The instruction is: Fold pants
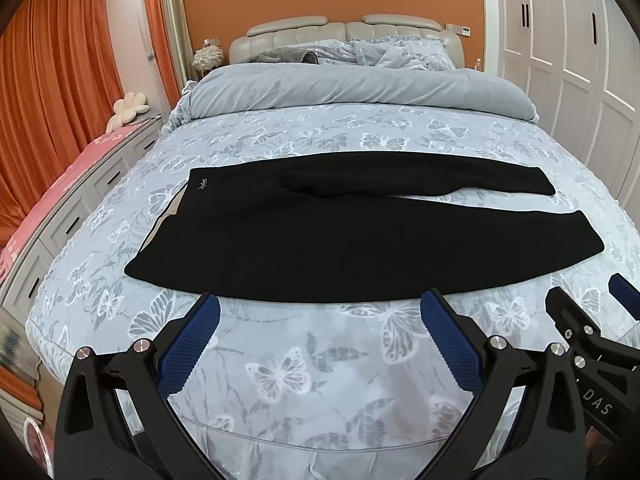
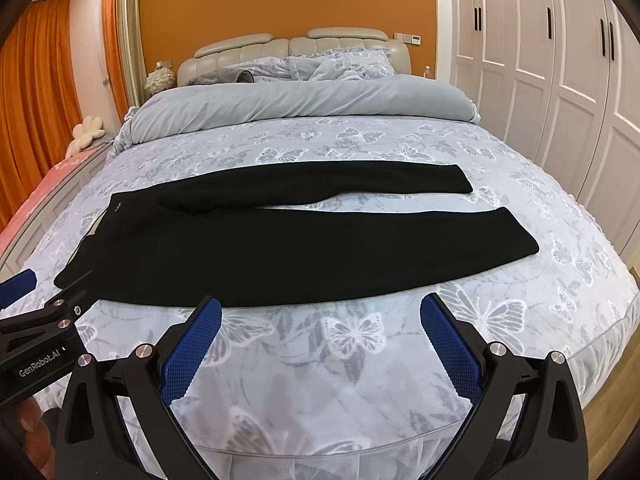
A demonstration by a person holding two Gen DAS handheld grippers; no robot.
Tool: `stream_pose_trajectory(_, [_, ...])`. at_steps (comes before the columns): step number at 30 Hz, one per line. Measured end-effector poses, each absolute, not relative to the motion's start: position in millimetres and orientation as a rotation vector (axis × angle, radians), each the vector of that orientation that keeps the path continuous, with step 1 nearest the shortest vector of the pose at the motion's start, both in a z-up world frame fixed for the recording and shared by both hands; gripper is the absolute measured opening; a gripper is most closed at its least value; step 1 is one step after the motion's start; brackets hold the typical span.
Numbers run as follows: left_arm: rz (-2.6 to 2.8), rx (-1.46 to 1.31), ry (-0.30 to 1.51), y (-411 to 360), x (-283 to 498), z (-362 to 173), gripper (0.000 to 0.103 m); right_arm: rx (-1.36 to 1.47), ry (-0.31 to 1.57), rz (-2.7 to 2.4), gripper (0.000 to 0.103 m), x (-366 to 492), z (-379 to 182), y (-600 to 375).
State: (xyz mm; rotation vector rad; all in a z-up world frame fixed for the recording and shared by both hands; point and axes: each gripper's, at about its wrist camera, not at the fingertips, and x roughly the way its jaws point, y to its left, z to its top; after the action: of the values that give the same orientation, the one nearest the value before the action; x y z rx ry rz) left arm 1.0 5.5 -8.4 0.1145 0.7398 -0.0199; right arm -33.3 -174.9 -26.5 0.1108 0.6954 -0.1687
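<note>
Black pants [image 1: 320, 236] lie flat across the bed, waistband at the left, two legs spread apart to the right; they also show in the right wrist view [image 2: 280, 248]. My left gripper [image 1: 320, 304] is open and empty, hovering just in front of the pants' near edge. My right gripper [image 2: 320, 306] is open and empty, also just short of the near edge, to the right of the left one. Each gripper shows at the edge of the other's view: the right one [image 1: 592, 304], the left one [image 2: 44, 292].
The bed [image 1: 312, 380] has a butterfly-print sheet, with a grey duvet [image 1: 360, 84] rolled up and pillows at the headboard. A drawer unit [image 1: 72, 216] with a pink cover stands left. White wardrobe doors [image 2: 560, 80] stand right. Wooden floor [image 2: 616, 392] shows at the bed's right.
</note>
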Motion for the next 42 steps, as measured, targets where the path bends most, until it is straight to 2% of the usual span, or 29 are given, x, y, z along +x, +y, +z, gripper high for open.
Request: stream_pose_trajectory(42, [-0.023, 0.119, 0.744, 10.4, 1.9, -12.0, 0.098, 0.111, 0.695, -0.172, 0.098, -32.6, -29.0, -172.9])
